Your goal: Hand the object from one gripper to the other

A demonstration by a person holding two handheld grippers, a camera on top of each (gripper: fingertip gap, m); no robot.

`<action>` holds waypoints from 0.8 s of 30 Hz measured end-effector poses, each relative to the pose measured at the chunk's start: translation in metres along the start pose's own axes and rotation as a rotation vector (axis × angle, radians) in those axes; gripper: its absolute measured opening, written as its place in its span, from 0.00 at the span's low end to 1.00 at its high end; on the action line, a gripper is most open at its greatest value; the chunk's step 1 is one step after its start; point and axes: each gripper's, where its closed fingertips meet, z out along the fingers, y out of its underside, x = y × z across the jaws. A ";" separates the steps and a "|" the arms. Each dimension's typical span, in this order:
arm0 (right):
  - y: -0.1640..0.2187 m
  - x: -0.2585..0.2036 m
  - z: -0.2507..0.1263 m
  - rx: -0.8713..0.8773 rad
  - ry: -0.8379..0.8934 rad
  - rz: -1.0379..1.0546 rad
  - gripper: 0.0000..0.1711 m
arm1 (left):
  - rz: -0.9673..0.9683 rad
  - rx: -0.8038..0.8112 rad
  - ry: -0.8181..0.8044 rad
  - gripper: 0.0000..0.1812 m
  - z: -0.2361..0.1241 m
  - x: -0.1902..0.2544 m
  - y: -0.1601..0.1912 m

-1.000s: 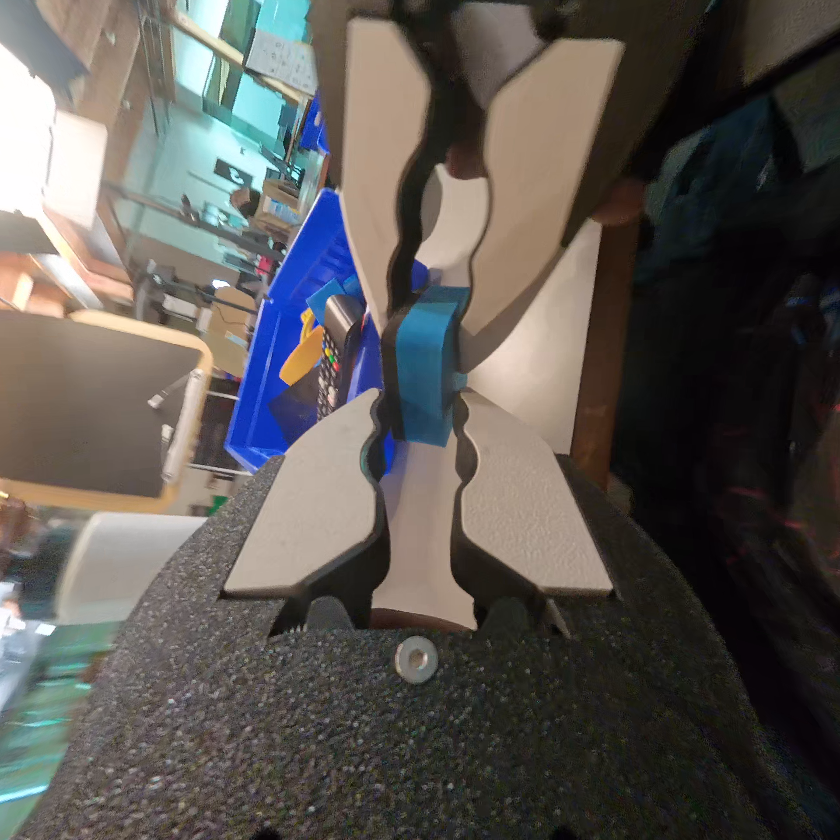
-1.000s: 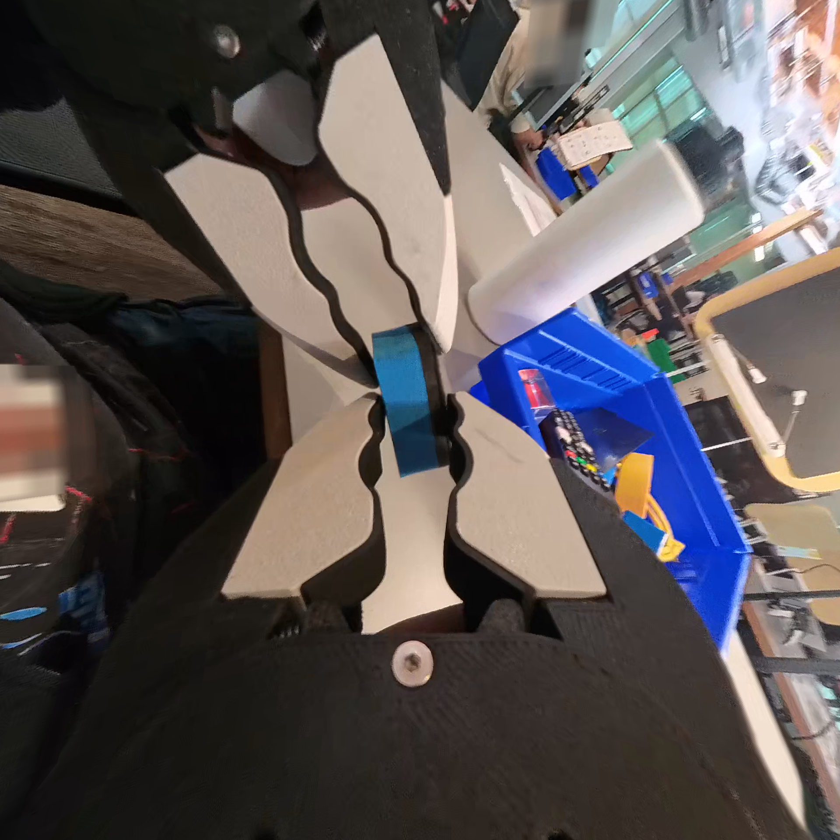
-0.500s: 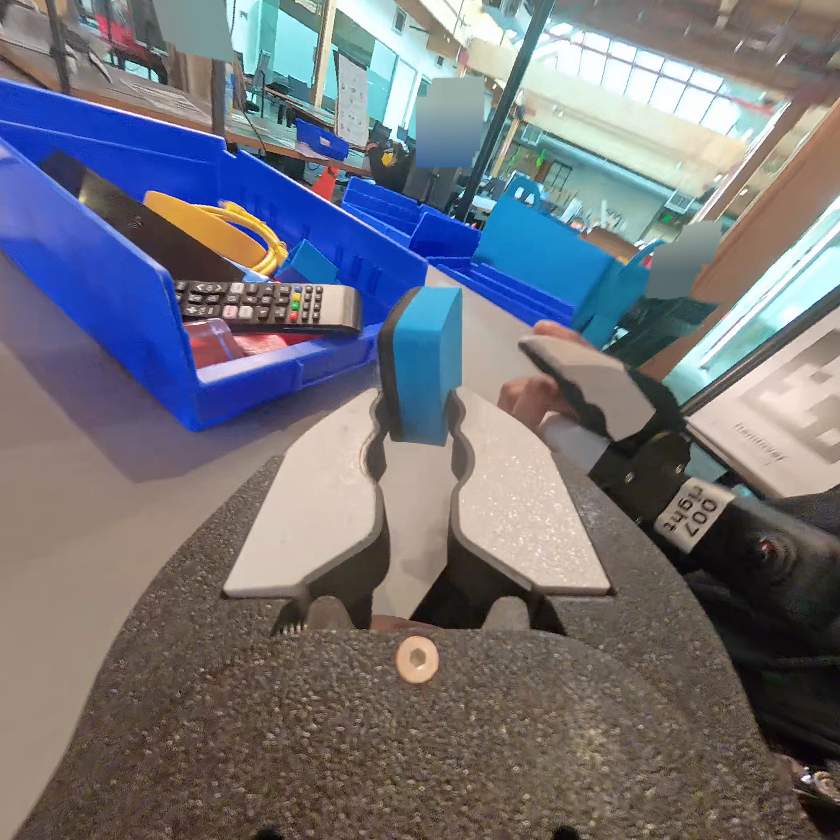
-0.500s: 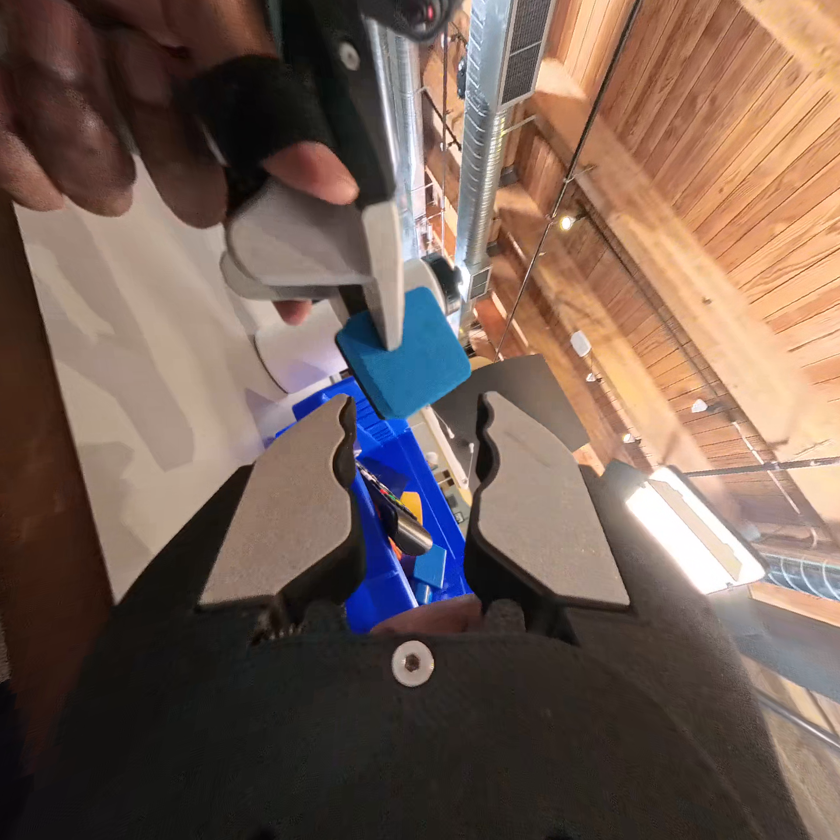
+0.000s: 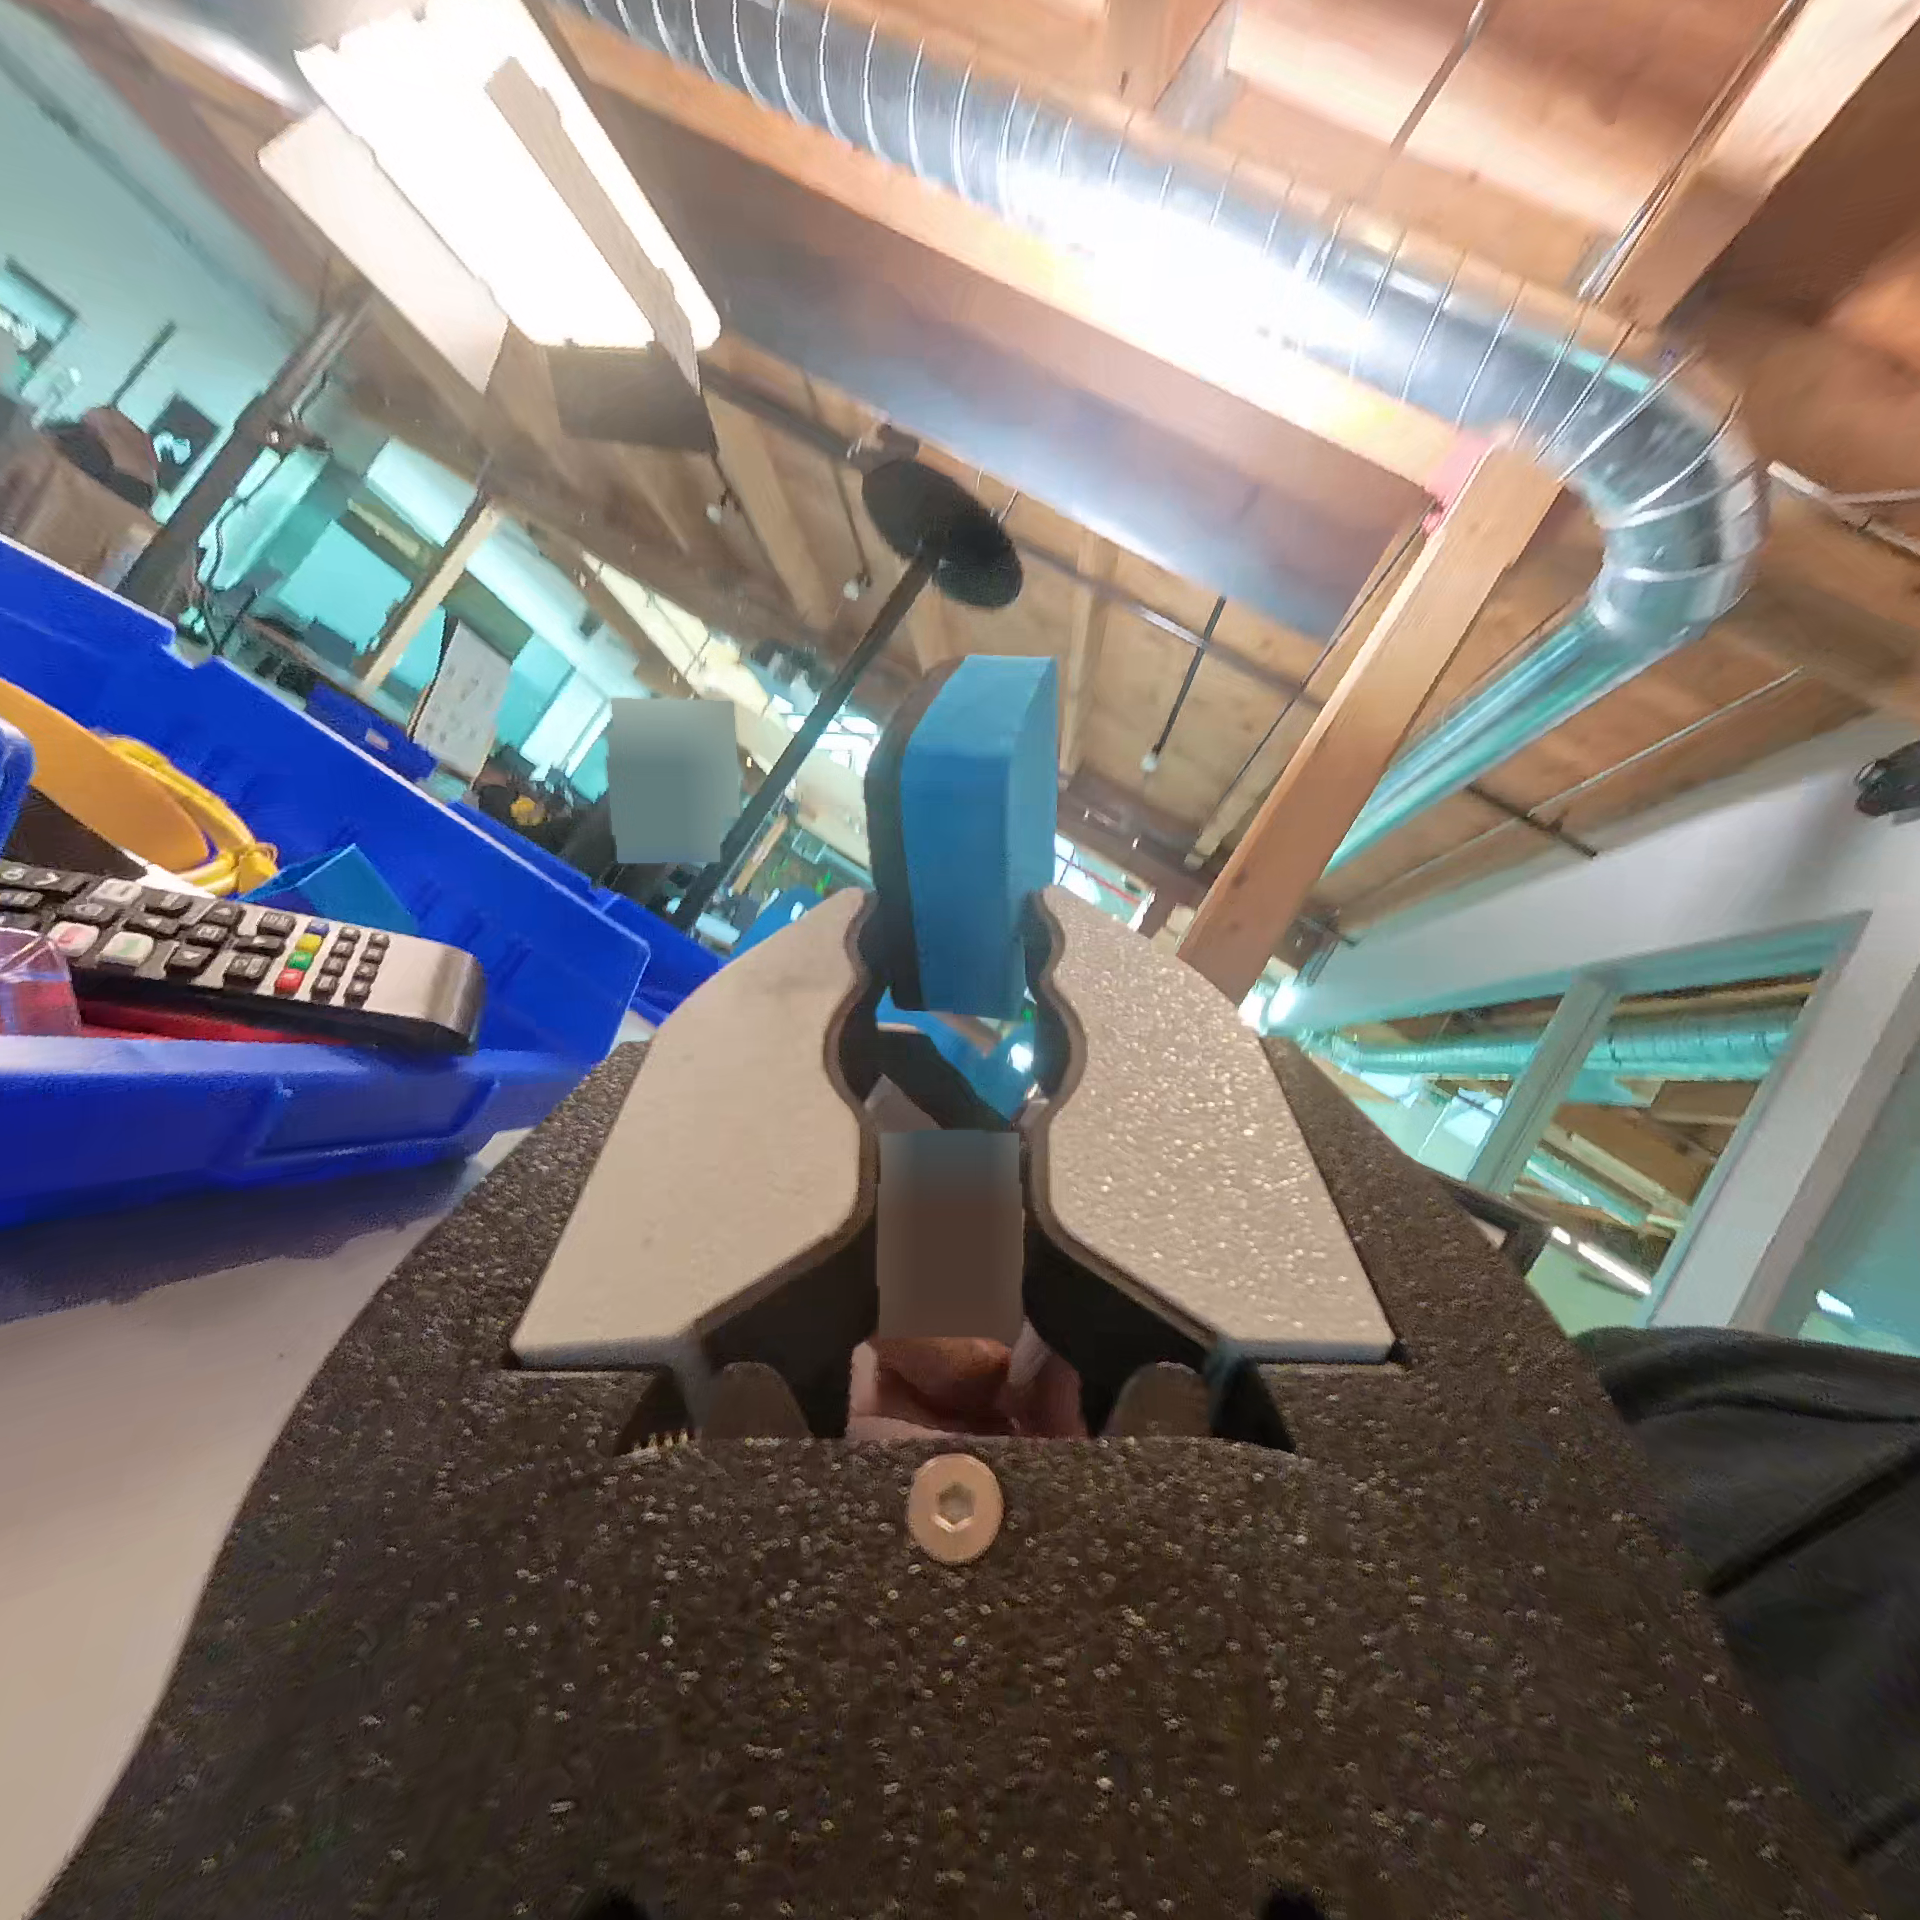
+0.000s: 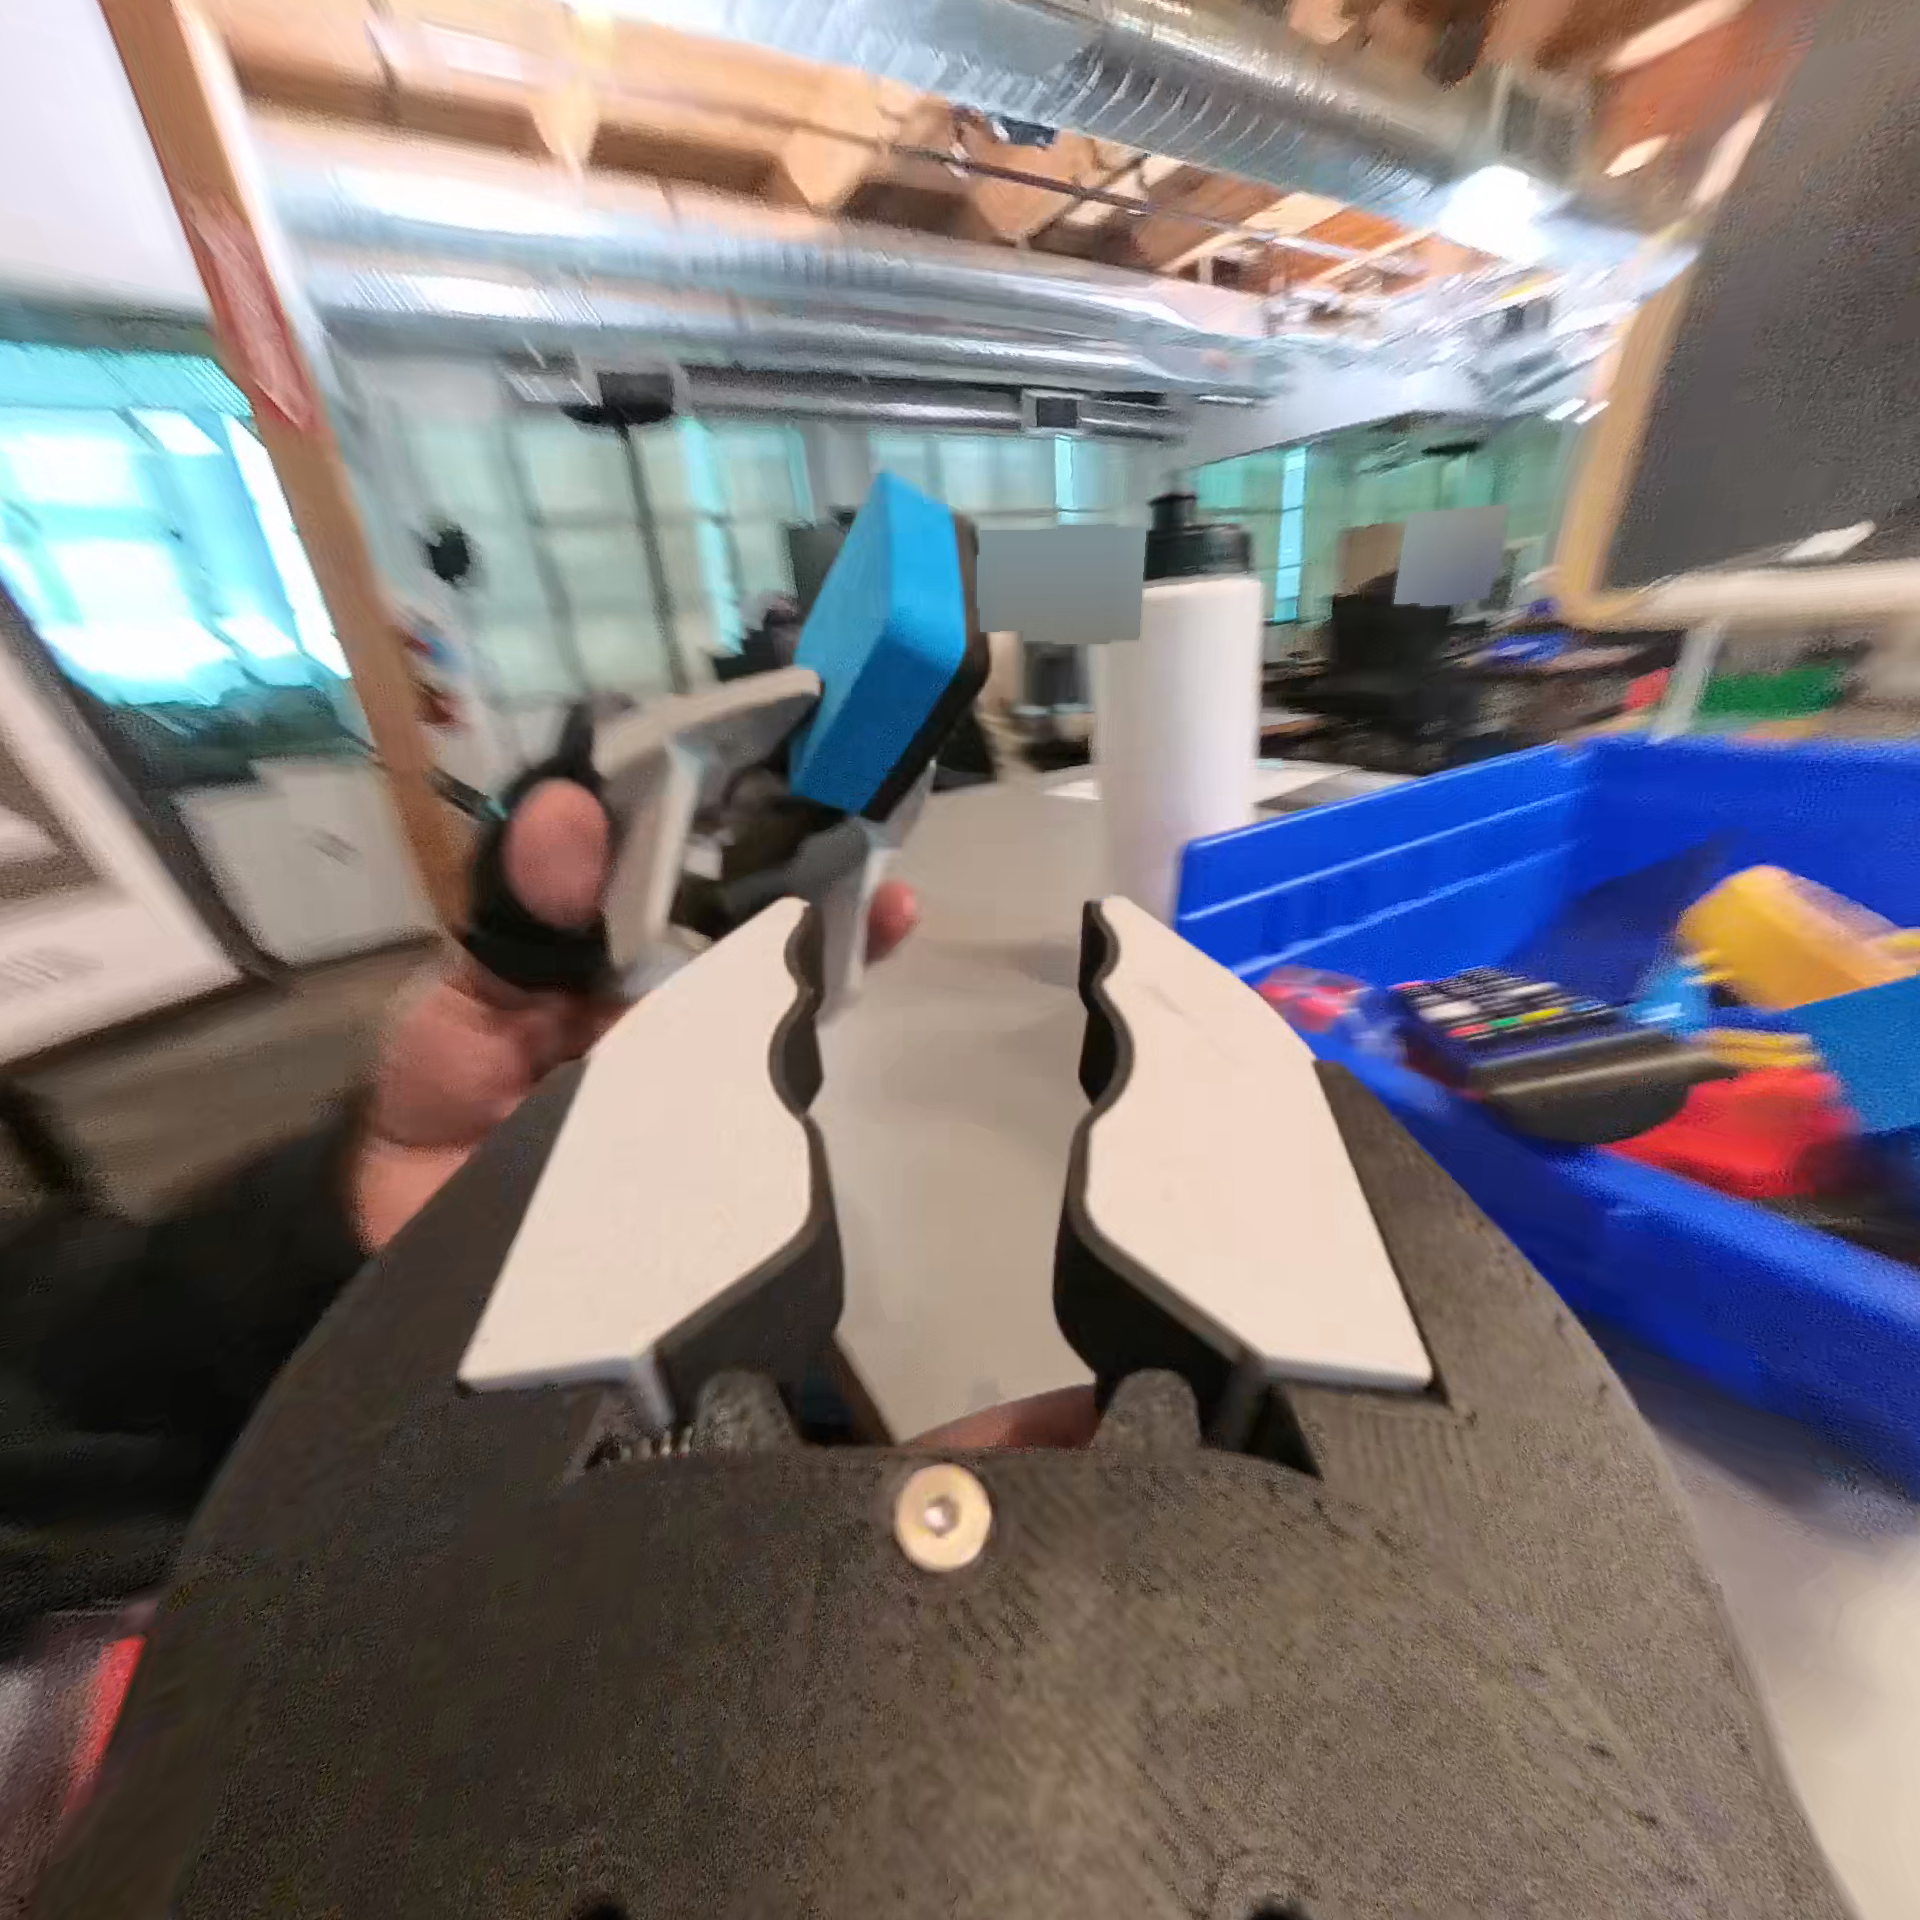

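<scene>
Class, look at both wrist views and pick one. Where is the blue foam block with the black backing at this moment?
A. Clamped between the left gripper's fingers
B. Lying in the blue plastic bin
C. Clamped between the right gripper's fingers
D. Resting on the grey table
A: the blue foam block with the black backing sits pinched in the left gripper, while the right gripper stands open and empty.
</scene>
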 end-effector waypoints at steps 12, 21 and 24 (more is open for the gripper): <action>0.001 -0.001 0.008 0.085 -0.105 0.374 0.21 | 0.015 0.047 -0.015 0.14 0.006 -0.006 0.033; -0.005 0.003 0.000 0.052 -0.105 0.257 0.12 | 0.174 -0.128 -0.082 0.29 0.006 -0.017 0.036; 0.001 0.008 -0.003 -0.081 -0.077 0.102 0.12 | 0.515 -0.272 -0.153 0.34 0.001 -0.021 0.026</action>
